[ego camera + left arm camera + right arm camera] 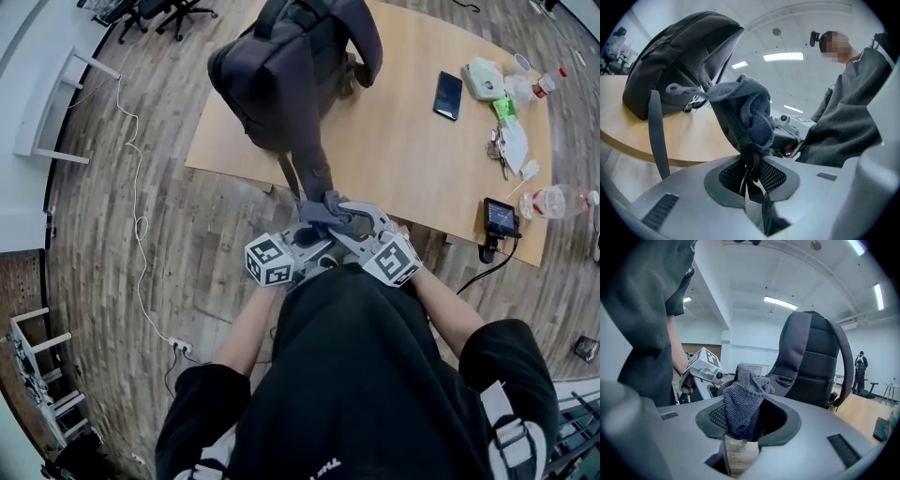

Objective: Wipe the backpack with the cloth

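Observation:
A dark grey backpack (281,75) (670,61) (815,362) stands upright on the wooden table (403,141). One shoulder strap (314,169) (726,117) hangs off the near edge, down to both grippers. My left gripper (317,230) (751,171) is shut on the strap's lower end, its mesh padding pinched between the jaws. My right gripper (342,217) (740,427) is shut on a grey-blue knitted cloth (323,204) (757,110) (743,399), bunched against the strap just above the left jaws. The two grippers face each other, almost touching.
On the table's right side lie a black phone (448,94), a plastic bottle (553,202), a small screen device (500,217) and other clutter. A white cable (141,187) runs over the wood floor at left. A person (859,366) stands far behind the backpack.

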